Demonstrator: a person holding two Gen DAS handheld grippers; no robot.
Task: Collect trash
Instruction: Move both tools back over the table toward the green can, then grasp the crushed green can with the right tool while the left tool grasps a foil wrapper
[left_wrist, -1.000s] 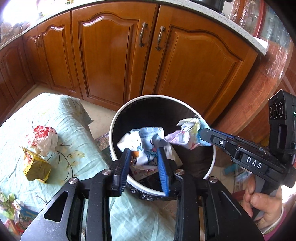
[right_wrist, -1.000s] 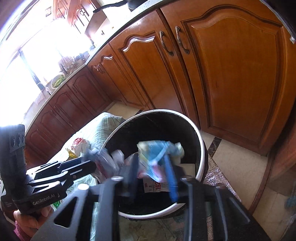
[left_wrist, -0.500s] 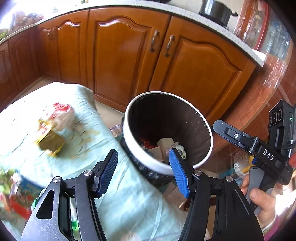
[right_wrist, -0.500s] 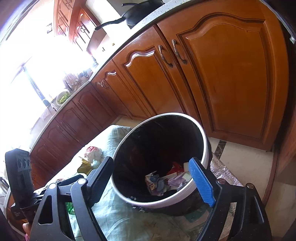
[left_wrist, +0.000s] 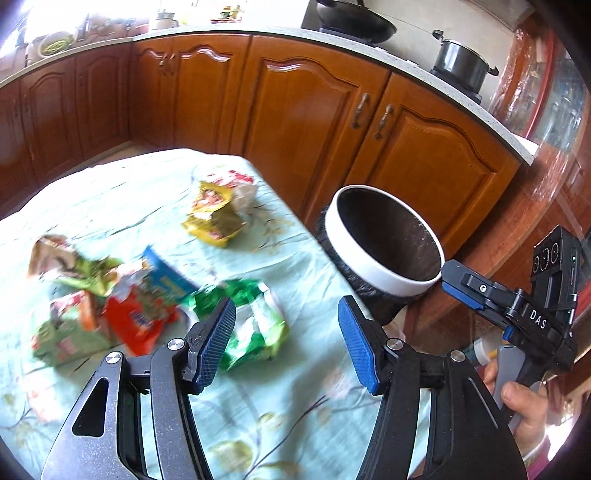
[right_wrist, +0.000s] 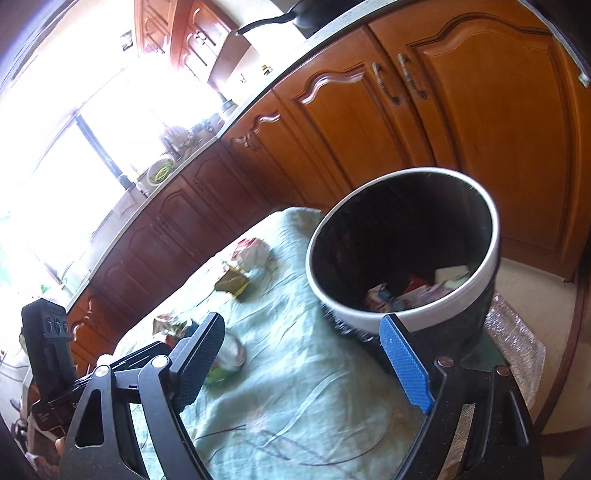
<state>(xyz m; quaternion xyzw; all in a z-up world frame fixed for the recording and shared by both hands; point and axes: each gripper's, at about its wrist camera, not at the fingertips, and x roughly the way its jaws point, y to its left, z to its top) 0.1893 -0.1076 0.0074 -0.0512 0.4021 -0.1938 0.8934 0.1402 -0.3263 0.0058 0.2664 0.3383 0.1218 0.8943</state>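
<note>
A white-rimmed black trash bin (left_wrist: 384, 269) stands beside the table's right edge; the right wrist view shows it (right_wrist: 369, 321) holding crumpled wrappers (right_wrist: 402, 291). On the pale green tablecloth (left_wrist: 140, 192) lie a green wrapper (left_wrist: 255, 325), a red and blue packet (left_wrist: 147, 314), a green carton (left_wrist: 66, 339), a yellow packet (left_wrist: 214, 221) and a red-white crumpled wrapper (left_wrist: 236, 181). My left gripper (left_wrist: 288, 339) is open and empty above the table, just right of the green wrapper. My right gripper (right_wrist: 306, 365) is open and empty, between table and bin.
Brown wooden cabinets (left_wrist: 303, 110) line the wall behind the bin. A wok (left_wrist: 354, 22) and a pot (left_wrist: 461, 62) stand on the counter. The right gripper's body (left_wrist: 524, 314) shows at the right of the left wrist view, close to the bin.
Both grippers opened and dropped their crumpled wrappers into the bin. Both have since pulled back from the bin over the table, the left swinging leftward toward the trash pile.
</note>
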